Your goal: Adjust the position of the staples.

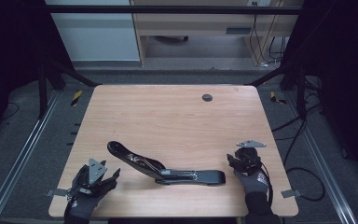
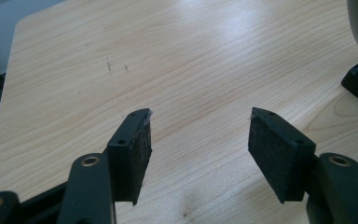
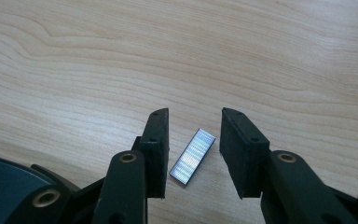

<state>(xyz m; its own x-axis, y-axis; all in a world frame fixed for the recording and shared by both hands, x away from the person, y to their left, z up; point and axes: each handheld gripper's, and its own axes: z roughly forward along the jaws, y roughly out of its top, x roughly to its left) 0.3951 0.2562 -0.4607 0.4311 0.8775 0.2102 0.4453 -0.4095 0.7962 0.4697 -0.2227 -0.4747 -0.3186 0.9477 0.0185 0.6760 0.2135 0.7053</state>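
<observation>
Stapler [image 1: 168,169] lies opened at worktop [image 1: 177,116] six o'clock, apparently unloaded; my right fingers [image 3: 156,144] spread astride staple strip [image 3: 192,156], ungripped; left fingers [image 2: 135,149] spread, empty.

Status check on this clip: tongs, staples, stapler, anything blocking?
Right tongs open, straddling the staple strip flat on the table, pads not touching. Left tongs open, empty. Stapler lies opened between both hands. Nothing blocking.

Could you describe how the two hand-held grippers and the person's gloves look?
Each hand-held gripper is black, with two flat jaws faced with dark, rough pads and brass-coloured rivets at the joints. The left hand-held gripper and right hand-held gripper each carry a grey three-cornered plate. The gloves are dark grey; the right one has a small red-and-white mark.
</observation>
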